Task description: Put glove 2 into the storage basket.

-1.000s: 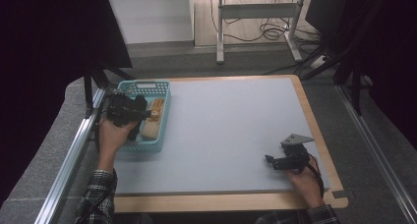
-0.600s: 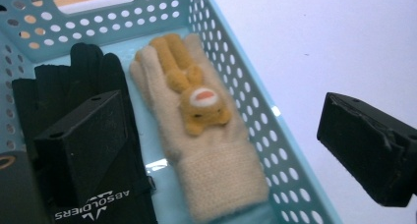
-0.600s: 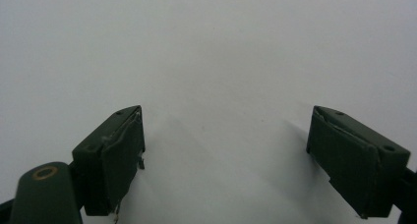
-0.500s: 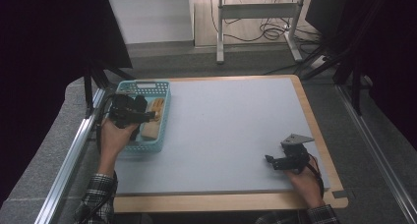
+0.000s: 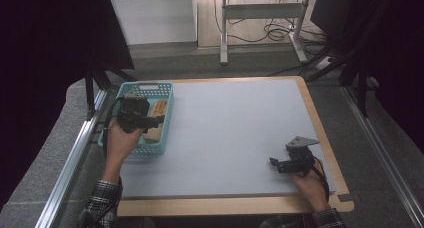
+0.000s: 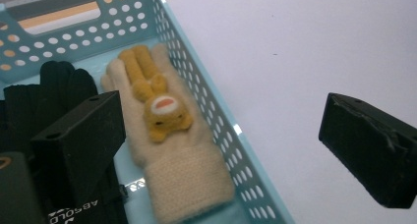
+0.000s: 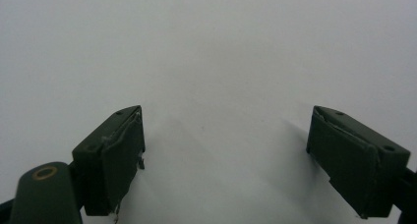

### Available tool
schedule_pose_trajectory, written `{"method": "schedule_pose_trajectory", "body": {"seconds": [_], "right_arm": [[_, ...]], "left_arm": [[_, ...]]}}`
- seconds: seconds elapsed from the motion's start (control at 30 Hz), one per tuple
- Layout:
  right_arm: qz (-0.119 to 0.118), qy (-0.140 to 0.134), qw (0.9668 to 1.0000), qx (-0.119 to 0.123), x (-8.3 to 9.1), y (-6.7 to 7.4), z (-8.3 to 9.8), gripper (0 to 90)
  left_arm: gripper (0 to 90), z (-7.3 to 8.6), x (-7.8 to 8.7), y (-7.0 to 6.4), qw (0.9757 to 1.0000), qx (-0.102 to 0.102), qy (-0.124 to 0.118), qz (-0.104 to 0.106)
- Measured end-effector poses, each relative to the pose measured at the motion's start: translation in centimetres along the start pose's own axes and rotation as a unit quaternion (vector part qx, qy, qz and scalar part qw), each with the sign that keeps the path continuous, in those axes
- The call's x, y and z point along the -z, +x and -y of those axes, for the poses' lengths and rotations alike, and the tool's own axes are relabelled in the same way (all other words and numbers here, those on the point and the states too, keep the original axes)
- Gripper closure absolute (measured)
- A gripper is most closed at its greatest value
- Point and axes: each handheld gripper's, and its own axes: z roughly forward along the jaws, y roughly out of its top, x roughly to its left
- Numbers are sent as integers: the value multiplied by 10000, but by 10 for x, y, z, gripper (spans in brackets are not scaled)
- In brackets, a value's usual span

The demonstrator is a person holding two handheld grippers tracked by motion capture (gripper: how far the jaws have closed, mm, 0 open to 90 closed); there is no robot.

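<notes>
A light blue perforated basket (image 5: pixel 167 90) (image 6: pixel 196 81) stands at the table's left edge. Inside it lies a cream knitted glove (image 6: pixel 184 180) (image 5: pixel 156 130) with a yellow bear figure (image 6: pixel 160 108) sewn on it, and beside it a black glove (image 6: pixel 59 84). My left gripper (image 5: pixel 150 122) (image 6: pixel 221 135) hovers open above the basket, one jaw over the black glove, the other out over the table. My right gripper (image 5: pixel 276 163) (image 7: pixel 226 150) rests low on the table near the front right, open, with nothing between its jaws.
The pale grey table mat (image 5: pixel 235 123) has a wooden border (image 5: pixel 320 123). A metal rail (image 5: pixel 75 153) runs along the left side. Beyond the far edge stand a desk frame (image 5: pixel 260 13) and cables on the floor.
My left gripper has shifted slightly over the basket, toward its near part. The right gripper has stayed put.
</notes>
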Motion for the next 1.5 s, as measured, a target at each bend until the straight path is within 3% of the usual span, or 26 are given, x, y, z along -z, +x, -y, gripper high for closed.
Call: {"method": "schedule_pose_trajectory", "body": {"seconds": [0.73, 1.2, 1.5], "right_arm": [[-3, 4, 10000, -16, 0, 0, 0, 140], [-2, 1, 10000, -7, 0, 0, 0, 140], [-2, -4, 10000, -11, 0, 0, 0, 140]], "left_arm": [[20, 4, -20, -47, 9984, -444, 32, 356], [9, 8, -37, -85, 9943, -751, 50, 750], [2, 15, -47, -105, 9921, -845, 32, 931]]}}
